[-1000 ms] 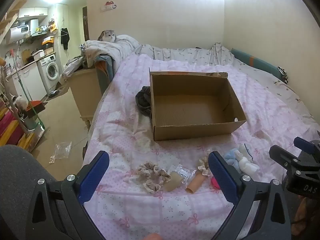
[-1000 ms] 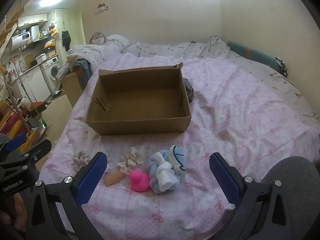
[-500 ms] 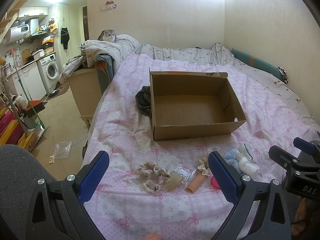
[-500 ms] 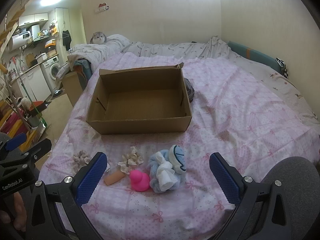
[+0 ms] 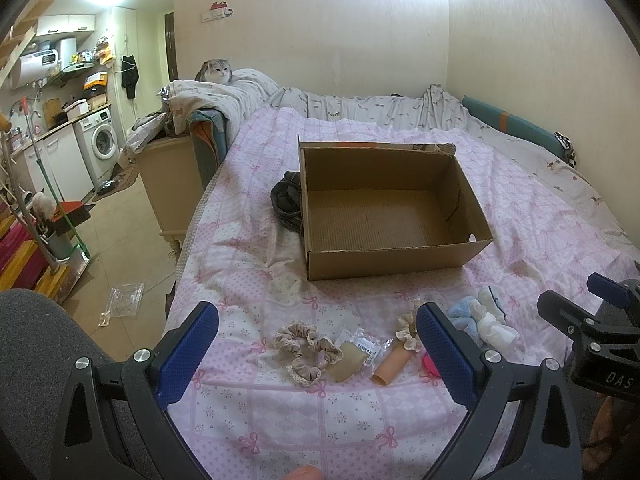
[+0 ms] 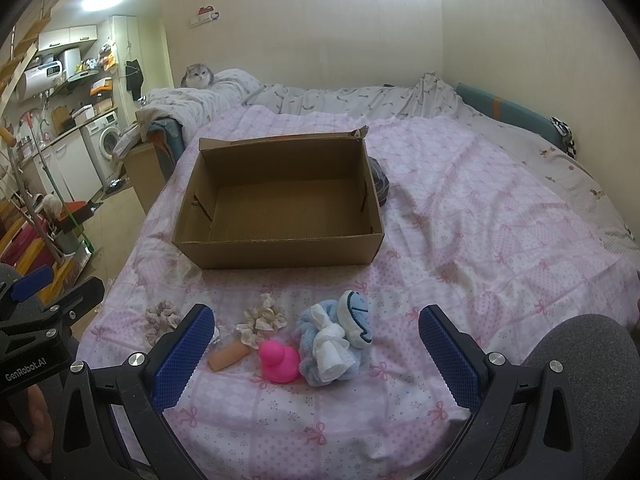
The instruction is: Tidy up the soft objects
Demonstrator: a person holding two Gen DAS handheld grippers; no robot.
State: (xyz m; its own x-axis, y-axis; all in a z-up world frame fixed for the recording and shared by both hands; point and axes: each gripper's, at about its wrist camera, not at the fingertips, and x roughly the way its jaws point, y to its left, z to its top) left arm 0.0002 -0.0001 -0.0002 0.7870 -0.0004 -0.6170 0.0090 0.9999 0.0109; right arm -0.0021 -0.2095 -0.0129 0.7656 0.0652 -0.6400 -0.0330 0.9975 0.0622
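An empty open cardboard box (image 5: 384, 208) (image 6: 280, 208) sits mid-bed. Near the bed's front edge lie beige scrunchies (image 5: 306, 346) (image 6: 160, 318), a small plastic packet (image 5: 360, 346), a peach tube (image 5: 392, 366) (image 6: 228, 356), a second scrunchie (image 6: 262, 320), a pink rubber duck (image 6: 278, 362) and a blue-and-white plush bundle (image 6: 336, 338) (image 5: 482, 318). My left gripper (image 5: 318, 354) is open and empty above the scrunchies. My right gripper (image 6: 316, 354) is open and empty above the duck and plush.
A dark garment (image 5: 286, 200) lies against the box's far side. A cat (image 5: 216, 72) sits on piled bedding at the bed's head. A wooden nightstand (image 5: 172, 184) and the floor lie left of the bed. The pink quilt (image 6: 480, 220) extends right.
Both views have shifted only slightly; the objects and both open grippers stay where they were.
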